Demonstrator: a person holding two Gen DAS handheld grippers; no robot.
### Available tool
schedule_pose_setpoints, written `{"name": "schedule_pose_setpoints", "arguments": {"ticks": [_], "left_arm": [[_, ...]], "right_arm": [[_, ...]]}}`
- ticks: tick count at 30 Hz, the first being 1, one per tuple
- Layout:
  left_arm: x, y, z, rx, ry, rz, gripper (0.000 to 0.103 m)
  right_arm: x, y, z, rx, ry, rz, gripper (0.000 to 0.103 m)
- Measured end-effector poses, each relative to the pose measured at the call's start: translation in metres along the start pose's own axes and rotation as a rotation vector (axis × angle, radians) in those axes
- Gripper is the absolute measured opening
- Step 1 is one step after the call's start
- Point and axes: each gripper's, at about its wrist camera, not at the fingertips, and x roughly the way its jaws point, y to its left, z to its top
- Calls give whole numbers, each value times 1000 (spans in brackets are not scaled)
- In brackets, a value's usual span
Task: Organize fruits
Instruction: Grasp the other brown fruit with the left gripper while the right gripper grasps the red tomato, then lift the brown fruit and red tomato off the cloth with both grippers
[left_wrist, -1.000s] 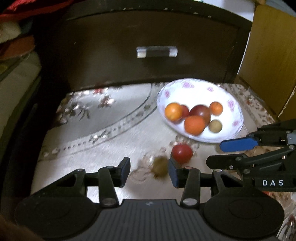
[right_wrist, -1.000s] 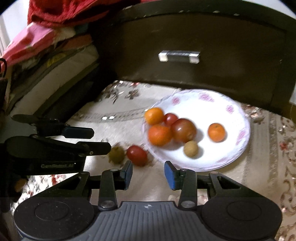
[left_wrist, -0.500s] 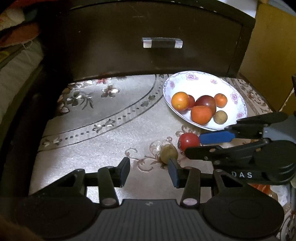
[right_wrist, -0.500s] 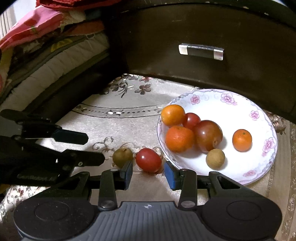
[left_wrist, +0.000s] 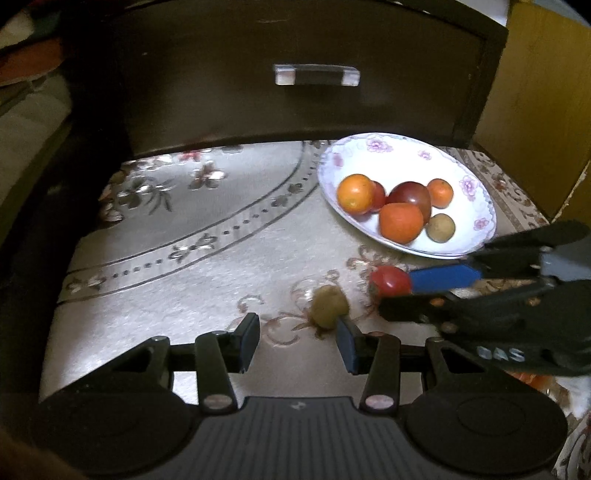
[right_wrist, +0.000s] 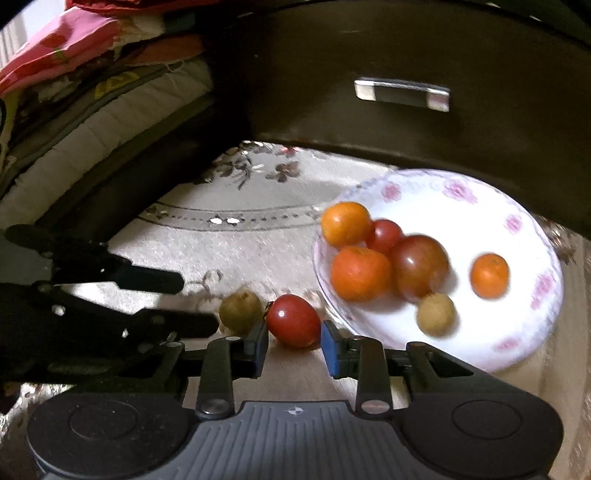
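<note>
A white floral plate holds several fruits: oranges, tomatoes and a small brown fruit. A red tomato and a brownish-green fruit lie on the cloth beside the plate. My right gripper is open, its jaws on either side of the red tomato, not closed on it. My left gripper is open and empty, with the brownish-green fruit just ahead of its right finger.
A dark drawer front with a metal handle stands behind the patterned cloth. A yellow wooden panel is at the right. Folded bedding is stacked at the left.
My right gripper has moved forward so that the red tomato now sits between its jaws. My left gripper has shifted slightly closer to the brownish-green fruit.
</note>
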Motion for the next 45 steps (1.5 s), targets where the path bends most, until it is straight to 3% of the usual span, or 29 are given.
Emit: {"name": "schedule_pose_setpoints", "arguments": {"ticks": [7, 11, 17, 27, 39, 45], "left_arm": [[19, -22, 4, 68, -2, 30, 47], [20, -23, 5, 48, -13, 34, 33], [10, -35, 1, 70, -1, 33, 33], [-38, -66, -34, 134, 40, -3, 33], [-28, -67, -48, 137, 74, -28, 33], [-27, -65, -47, 126, 69, -43, 33]], "right_arm": [[-37, -2, -17, 49, 50, -53, 27], [-61, 2, -25, 60, 63, -69, 27], [-83, 5, -45, 73, 78, -100, 27], [-85, 12, -69, 12, 102, -140, 25], [-79, 1, -62, 3, 63, -138, 35], [-66, -8, -63, 26, 91, -154, 33]]}}
